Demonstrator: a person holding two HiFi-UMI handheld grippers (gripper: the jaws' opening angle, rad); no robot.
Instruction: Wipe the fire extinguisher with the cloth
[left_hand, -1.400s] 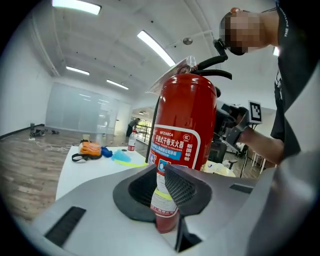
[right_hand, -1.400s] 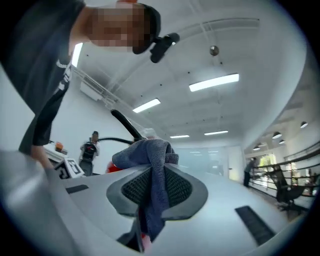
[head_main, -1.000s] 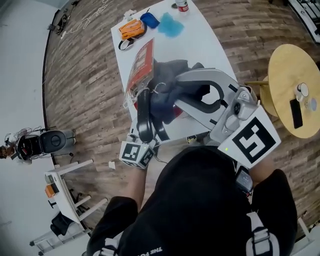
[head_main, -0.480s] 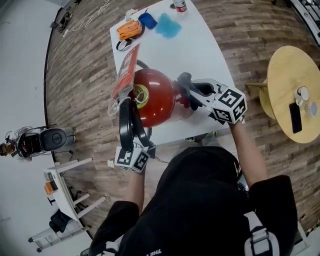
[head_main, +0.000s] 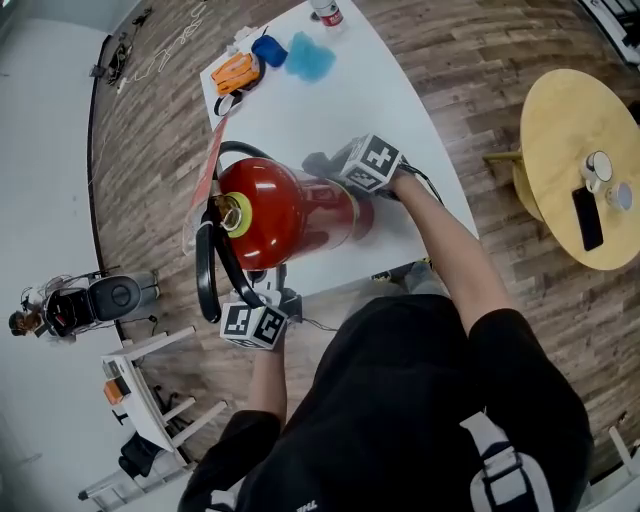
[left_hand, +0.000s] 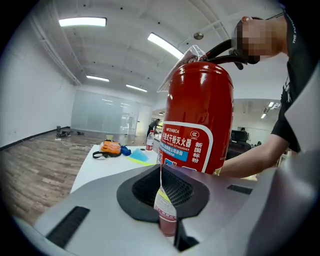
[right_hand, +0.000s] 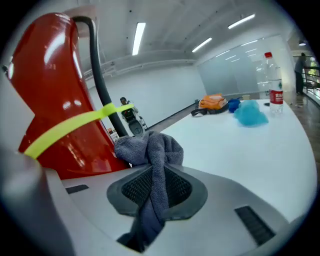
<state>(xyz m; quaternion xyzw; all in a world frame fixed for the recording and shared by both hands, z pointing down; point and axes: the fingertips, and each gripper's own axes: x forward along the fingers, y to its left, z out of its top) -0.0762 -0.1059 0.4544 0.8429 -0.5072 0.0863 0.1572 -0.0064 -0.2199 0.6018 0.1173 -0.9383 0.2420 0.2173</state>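
Head view has the red fire extinguisher (head_main: 285, 210) standing on the white table (head_main: 340, 90), left of centre in the frame, with the person bent over it. The left gripper (left_hand: 162, 190) comes in from the lower left. In the left gripper view its jaws are closed on a small tag (left_hand: 166, 215), whose string runs up toward the cylinder. That is probably to steady the thing or to keep the tag clear. The right gripper (right_hand: 157, 192) is clamped on a grey cloth (right_hand: 147, 147). A bunch of the cloth sticks out past the tips and touches the red body low down, at the left of the right gripper view beside the black hose (right_hand: 100, 85). Held so, I'd say, the loose bunch does the rubbing and not the hard jaws.
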